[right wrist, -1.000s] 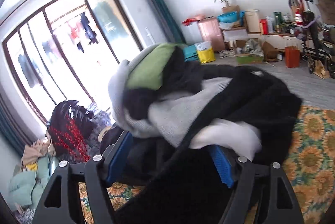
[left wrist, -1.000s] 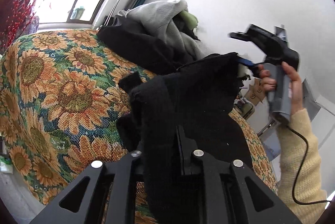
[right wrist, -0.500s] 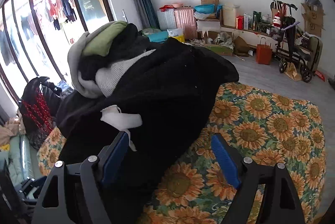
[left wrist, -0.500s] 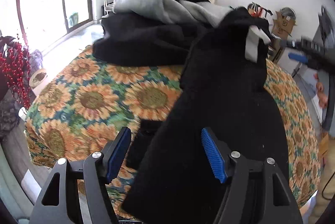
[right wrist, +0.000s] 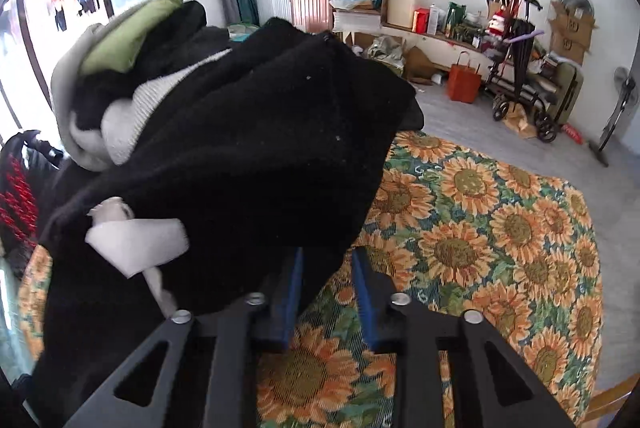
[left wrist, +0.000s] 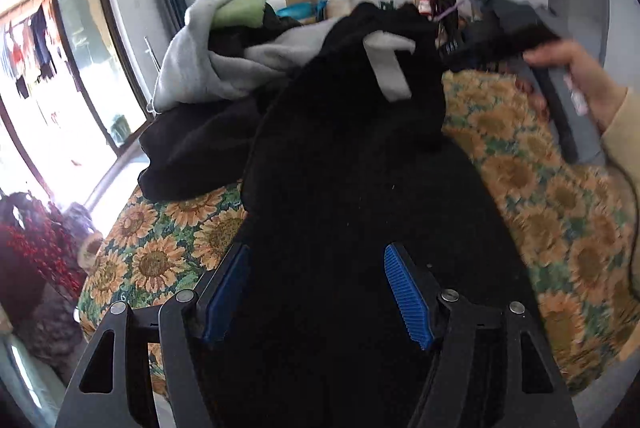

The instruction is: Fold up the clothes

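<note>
One black garment [left wrist: 360,155] lies spread over the sunflower-patterned worktop cloth [right wrist: 480,228], its long axis running from the near edge toward the heap behind; one white label [left wrist: 388,67] shows at its far end. The heap [right wrist: 120,75] holds grey, green and black pieces, too tangled to count. The left gripper [left wrist: 316,292] hovers over the black fabric with jaws apart, pressing nothing. The right gripper [right wrist: 326,292] has its jaws closing on the garment's edge, fabric between them; whether they press it yet I cannot tell. A hand [left wrist: 576,75] in a cream sleeve holds it.
</note>
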Demonstrator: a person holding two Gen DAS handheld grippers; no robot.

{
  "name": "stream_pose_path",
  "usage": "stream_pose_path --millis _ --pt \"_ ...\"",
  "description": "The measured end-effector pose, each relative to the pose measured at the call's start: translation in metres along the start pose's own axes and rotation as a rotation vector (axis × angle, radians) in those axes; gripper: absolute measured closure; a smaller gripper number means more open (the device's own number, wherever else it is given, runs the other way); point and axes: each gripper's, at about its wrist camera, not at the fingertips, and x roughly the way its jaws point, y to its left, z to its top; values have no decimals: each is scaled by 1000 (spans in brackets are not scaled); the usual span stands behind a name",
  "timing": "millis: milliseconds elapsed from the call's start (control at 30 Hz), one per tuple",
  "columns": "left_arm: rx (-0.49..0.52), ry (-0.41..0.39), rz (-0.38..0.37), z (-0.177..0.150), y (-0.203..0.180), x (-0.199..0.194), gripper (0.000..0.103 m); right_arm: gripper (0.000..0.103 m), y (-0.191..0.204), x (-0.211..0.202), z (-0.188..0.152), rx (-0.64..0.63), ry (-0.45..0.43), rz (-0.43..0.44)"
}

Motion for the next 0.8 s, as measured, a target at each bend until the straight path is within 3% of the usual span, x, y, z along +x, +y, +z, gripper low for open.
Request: stream_pose_path --millis 67,200,300,367,433,467,533,667,700,800 --pt "22 28 11 -5 -4 18 32 82 9 -2 8 -27 -46 3" --pt "-50 16 -101 -12 18 16 32 79 26 -9 34 -47 -161 -4" --pt "-76 -5 -155 -18 23 18 31 77 33 -2 64 10 -216 3" --pt "-74 -24 -155 -21 23 17 30 70 30 6 80 91 -243 26" --pt "-70 -41 -150 -23 22 17 28 46 22 14 92 190 -277 46" --pt "-70 -49 -149 -24 22 17 27 42 16 14 93 233 -293 67" --pt "-75 -64 -153 -27 23 17 25 29 1 10 90 307 -321 159" --pt "-93 -100 -157 -30 23 17 24 18 -53 -20 61 416 -432 423" --pt "-102 -112 -151 -31 22 17 23 17 -68 -23 53 442 -420 418" --pt "-153 -159 -136 -30 19 15 22 18 -96 -18 36 418 -278 332"
